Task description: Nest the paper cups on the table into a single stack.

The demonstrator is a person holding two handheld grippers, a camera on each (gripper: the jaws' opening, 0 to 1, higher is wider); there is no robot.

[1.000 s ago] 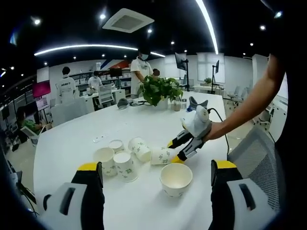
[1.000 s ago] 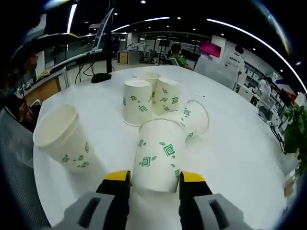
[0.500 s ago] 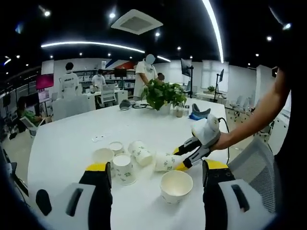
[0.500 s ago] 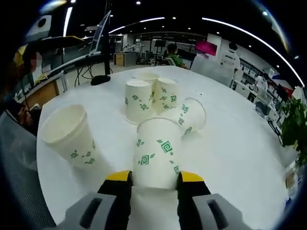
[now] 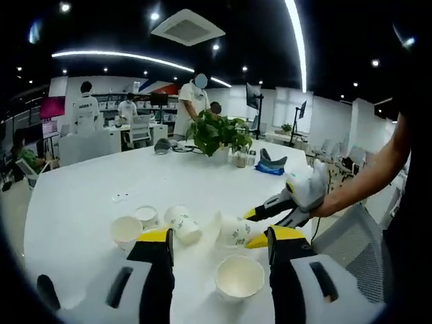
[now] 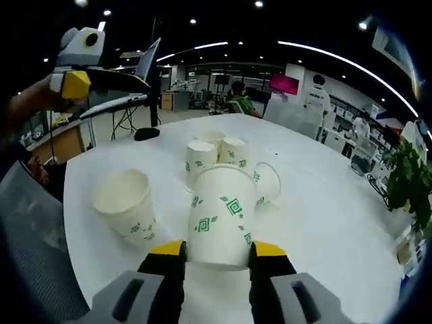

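Right hand-held gripper: clenched on a paper cup with green leaf prints, yellow-tipped jaws pressed against both sides near the cup's base, mouth pointed away from the camera. Seen from the left gripper view as well — right hand-held gripper reaching in from the right at the end of a person's forearm, held cup lying sideways between its jaws just above the counter.

Left hand-held gripper: released, jaws wide apart with nothing between them, raised over the near part of the white counter. Caught in the right gripper view at upper left too, up in the air and well apart from the cups.

Upright cup with its mouth open upward, standing just ahead of the left jaws; same cup to the left of the held one in the right gripper view. Further out, a cluster: one cup tipped on its side, another upright, a third behind it. From the right side, that cluster sat just beyond the held cup, close together.

Beyond the cups — a leafy potted plant near the far end of the counter, and people in white shirts standing in the office behind.
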